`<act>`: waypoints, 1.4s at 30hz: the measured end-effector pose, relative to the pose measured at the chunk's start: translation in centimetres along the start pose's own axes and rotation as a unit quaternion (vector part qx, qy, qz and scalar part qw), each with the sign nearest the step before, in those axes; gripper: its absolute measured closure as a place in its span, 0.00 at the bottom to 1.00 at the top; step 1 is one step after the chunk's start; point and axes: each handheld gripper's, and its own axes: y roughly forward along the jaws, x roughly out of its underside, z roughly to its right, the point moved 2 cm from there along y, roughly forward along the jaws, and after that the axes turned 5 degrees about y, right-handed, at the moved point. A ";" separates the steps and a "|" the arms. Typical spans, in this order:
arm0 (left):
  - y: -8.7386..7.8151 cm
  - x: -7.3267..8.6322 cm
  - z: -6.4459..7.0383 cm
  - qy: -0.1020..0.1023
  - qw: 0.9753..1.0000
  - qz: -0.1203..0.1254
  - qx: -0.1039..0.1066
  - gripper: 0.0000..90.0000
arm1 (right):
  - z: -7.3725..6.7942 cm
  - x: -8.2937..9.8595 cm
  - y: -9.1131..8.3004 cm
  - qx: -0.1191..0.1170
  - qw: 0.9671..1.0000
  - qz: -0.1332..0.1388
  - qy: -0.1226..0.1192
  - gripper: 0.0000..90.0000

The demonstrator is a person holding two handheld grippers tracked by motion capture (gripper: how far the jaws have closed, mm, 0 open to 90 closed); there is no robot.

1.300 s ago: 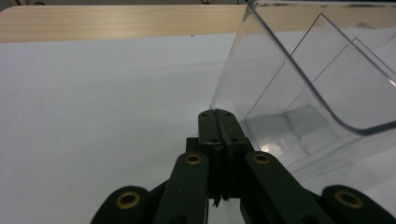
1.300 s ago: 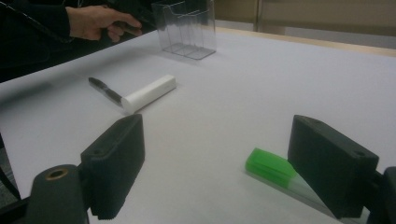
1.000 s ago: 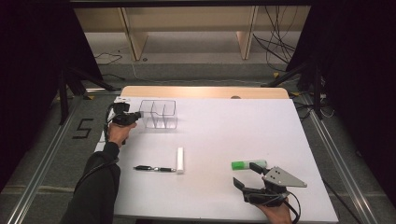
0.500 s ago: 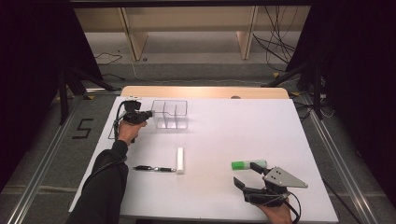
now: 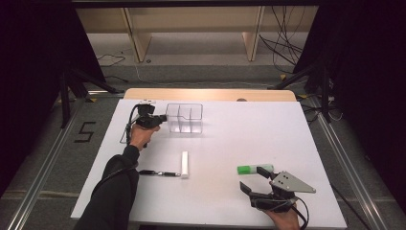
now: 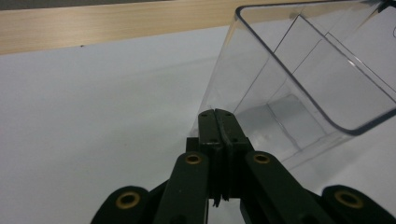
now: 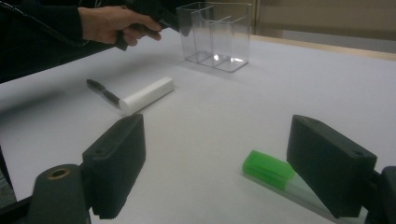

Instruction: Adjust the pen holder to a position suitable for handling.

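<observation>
While the work at this white table [image 5: 287,143] appears to be the positioning of a desk organiser, items are listed from the left edge across.

1. Floor marking: a black figure "5" [image 5: 83,132] taped beside the table's left side; the one piece of writing that can be read. No brand or label is legible on any item.

2. Left gripper [image 5: 158,119]: black, held in the person's left hand [image 5: 140,135] at the far left of the table. Jaws pressed together; in the left gripper view the organiser's near wall appears pinched between them, though the seam itself is too tight to confirm. Judged purpose: dragging or steadying the box by its rim.

3. Clear plastic three-compartment organiser box [image 5: 184,118]: upright on the table near the far edge, touching the left gripper, all compartments empty.

4. Black pen [image 5: 154,172]: lying flat near the front left, its tip touching item 5.

5. White rectangular bar, possibly an eraser [image 5: 184,164]: lying lengthwise, well apart from the box.

6. Green-capped translucent tube-like item [image 5: 255,168]: flat at front right, just beyond the right gripper.

7. Right gripper [image 5: 253,179]: black with a grey plate, jaws wide apart, holding nothing, resting low; judged poised to take the green item.
</observation>
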 end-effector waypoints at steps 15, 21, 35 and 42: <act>1.6 -1.0 2.7 0.011 1.000 -0.012 0.024 0.99 | 0.0 0.0 0.0 -0.005 1.000 -0.002 -0.002 0.23; 2.0 -1.3 3.4 0.019 0.999 -0.019 0.024 0.99 | 0.0 0.1 0.0 -0.007 1.000 -0.001 -0.002 0.23; 2.9 -1.9 5.3 0.027 0.998 -0.033 0.041 0.99 | 0.0 0.1 0.0 -0.007 1.000 -0.003 -0.003 0.23; 3.0 -1.9 5.5 0.023 0.998 -0.033 0.043 0.99 | 0.0 0.1 0.0 -0.007 1.000 -0.004 -0.004 0.23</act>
